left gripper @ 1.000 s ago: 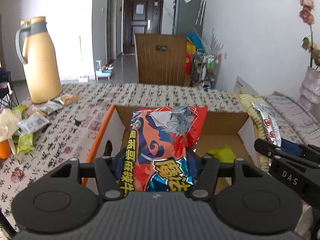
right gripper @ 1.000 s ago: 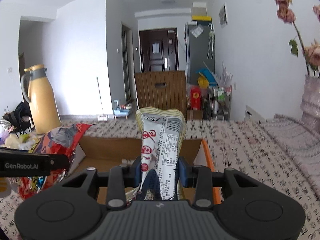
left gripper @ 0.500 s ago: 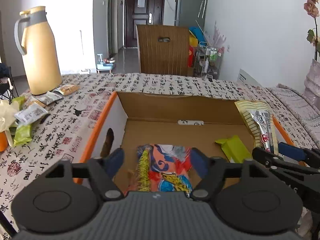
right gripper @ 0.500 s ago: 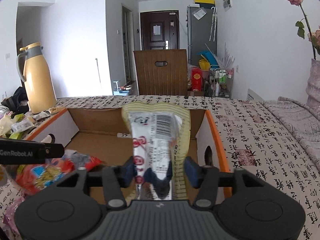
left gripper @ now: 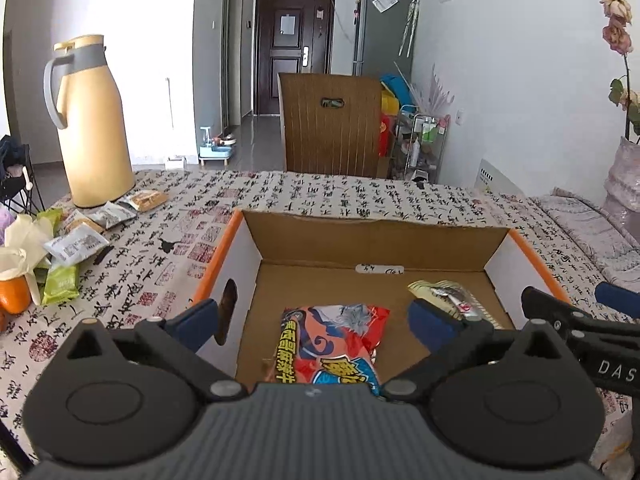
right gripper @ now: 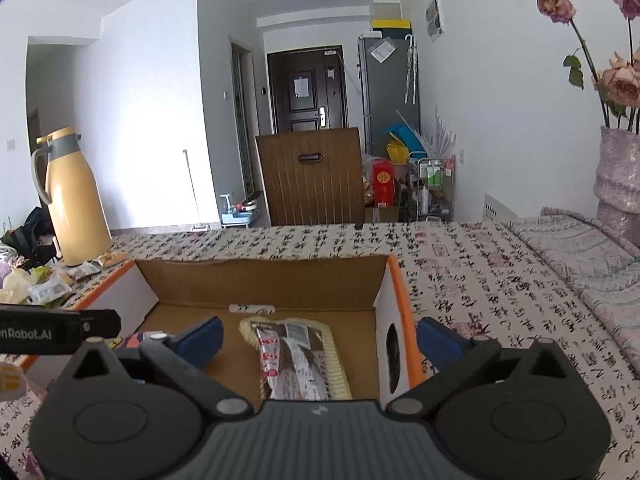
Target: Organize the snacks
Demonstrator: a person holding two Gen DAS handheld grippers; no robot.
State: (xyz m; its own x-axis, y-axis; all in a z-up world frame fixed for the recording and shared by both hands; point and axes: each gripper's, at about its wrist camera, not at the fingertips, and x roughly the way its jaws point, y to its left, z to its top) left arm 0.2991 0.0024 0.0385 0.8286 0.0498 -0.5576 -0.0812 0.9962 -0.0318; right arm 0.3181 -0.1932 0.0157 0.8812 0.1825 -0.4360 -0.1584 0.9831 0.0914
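Observation:
An open cardboard box with orange rims stands on the patterned tablecloth; it also shows in the right wrist view. A red and orange snack bag lies flat on the box floor. A pale yellow packet lies beside it, also seen in the left wrist view. My left gripper is open and empty above the red bag. My right gripper is open and empty above the yellow packet, straddling the box's right wall.
Several loose snack packets lie left of the box near a yellow thermos jug. An orange fruit sits at the far left. A vase of dried roses stands at the right. A wooden chair is behind the table.
Both grippers lowered into the box, opened and let go: the red bag and the yellow packet now lie on the box floor. Both grippers have drawn back slightly.

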